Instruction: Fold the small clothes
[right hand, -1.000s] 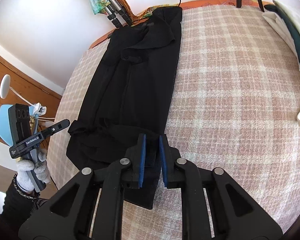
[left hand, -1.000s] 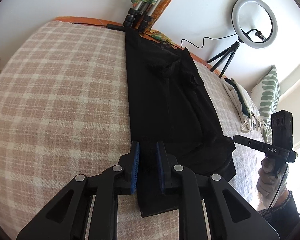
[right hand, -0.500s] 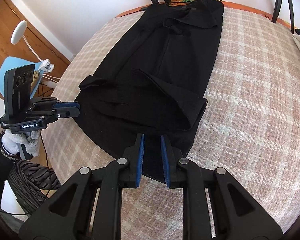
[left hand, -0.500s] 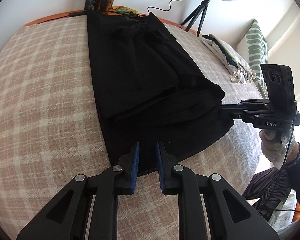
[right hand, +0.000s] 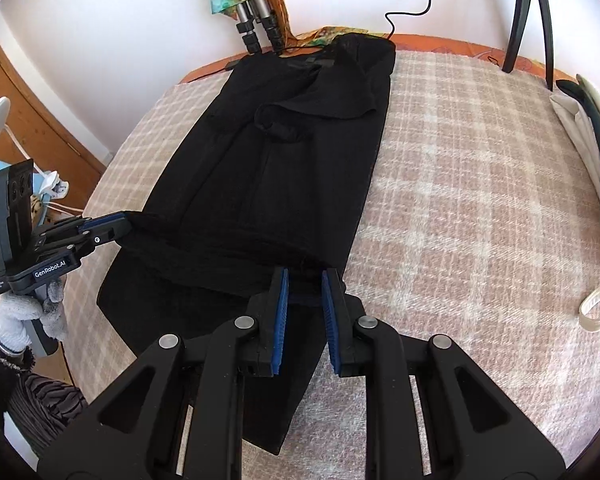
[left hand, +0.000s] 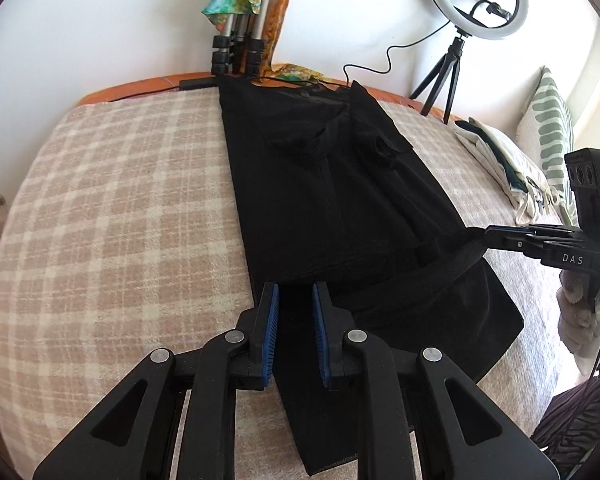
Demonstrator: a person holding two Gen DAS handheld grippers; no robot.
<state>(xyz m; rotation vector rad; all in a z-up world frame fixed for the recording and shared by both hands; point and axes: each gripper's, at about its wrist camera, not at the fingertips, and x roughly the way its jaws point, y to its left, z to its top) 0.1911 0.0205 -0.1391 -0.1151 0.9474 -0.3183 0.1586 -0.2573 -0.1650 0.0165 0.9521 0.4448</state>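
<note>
Black cloth, a long garment point(left hand: 332, 208), lies flat along the checked blanket point(left hand: 112, 216) on the bed. Each gripper pinches a near corner of it: the left gripper point(left hand: 294, 300) on one side, the right gripper point(right hand: 303, 286) on the other, jaws almost closed on the fabric.

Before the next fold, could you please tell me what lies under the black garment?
The black garment lies on a pink checked blanket. Whether anything else lies beneath it cannot be seen, because the cloth covers that part.
</note>
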